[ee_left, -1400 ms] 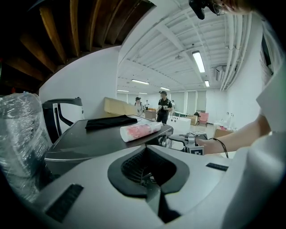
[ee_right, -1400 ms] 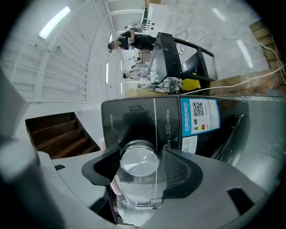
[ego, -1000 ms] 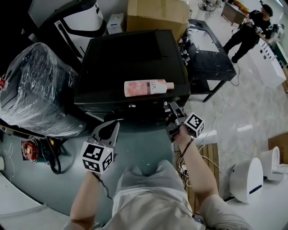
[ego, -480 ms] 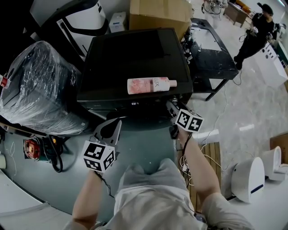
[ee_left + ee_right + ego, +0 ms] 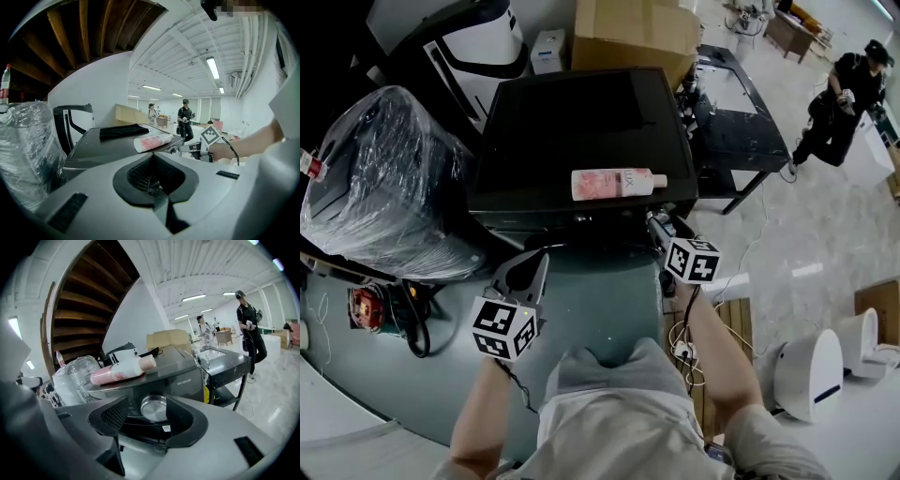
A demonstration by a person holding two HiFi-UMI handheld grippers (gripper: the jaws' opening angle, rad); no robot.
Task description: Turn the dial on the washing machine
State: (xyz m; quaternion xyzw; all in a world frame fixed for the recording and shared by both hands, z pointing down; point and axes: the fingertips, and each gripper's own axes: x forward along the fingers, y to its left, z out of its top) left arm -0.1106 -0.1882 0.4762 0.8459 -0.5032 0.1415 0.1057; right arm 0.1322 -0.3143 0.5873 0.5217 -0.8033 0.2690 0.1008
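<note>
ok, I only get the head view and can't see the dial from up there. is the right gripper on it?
Observer: It is lined up. In the right gripper view the round silver dial on the front of the washing machine sits between the jaws of the right gripper.
Operator: clamped?
Observer: Not that I can see. The jaws stand apart, with a gap showing beside the dial.
Operator: left one carrying anything?
Observer: No. The left gripper view shows the left gripper with its jaws together and nothing between them.
</note>
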